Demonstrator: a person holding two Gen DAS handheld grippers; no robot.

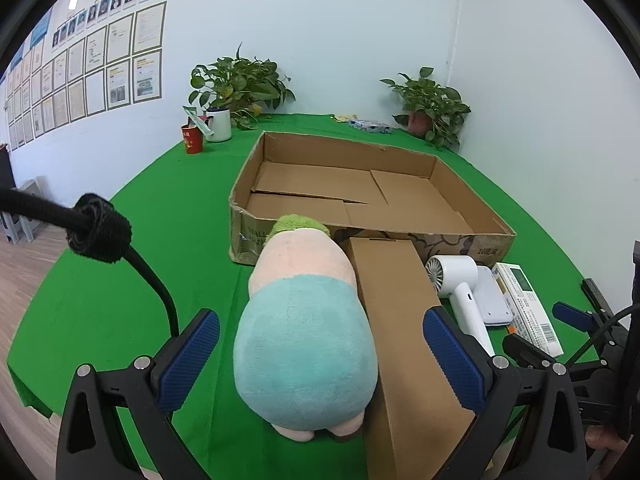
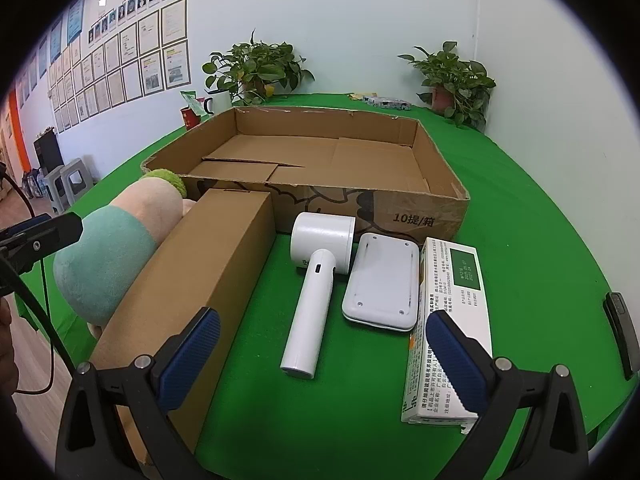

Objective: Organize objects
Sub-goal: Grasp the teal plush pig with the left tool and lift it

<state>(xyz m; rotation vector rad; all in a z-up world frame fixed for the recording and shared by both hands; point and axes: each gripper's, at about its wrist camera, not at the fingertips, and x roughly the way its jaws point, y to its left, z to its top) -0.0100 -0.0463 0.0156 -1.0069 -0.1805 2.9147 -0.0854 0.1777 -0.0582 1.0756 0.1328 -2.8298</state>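
White hair dryer [image 2: 316,276] on green table [image 2: 520,200], open cardboard tray [image 2: 400,204] (empty) behind

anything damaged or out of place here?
The big cardboard tray is worn: ragged, torn rim, and its bottom flaps sit uneven and overlapping. The plush toy lies tipped over against the long cardboard box. Nothing is spilled.

On the counter [image 2: 520,168], the open cardboard tray [image 2: 424,208] lies toward the wall. Along its near wall, from left to right, lie a plush toy [image 2: 116,248], a long closed carton [image 2: 208,280], a hair dryer [image 2: 316,276], a flat device [image 2: 380,280] and a printed box [image 2: 452,312].
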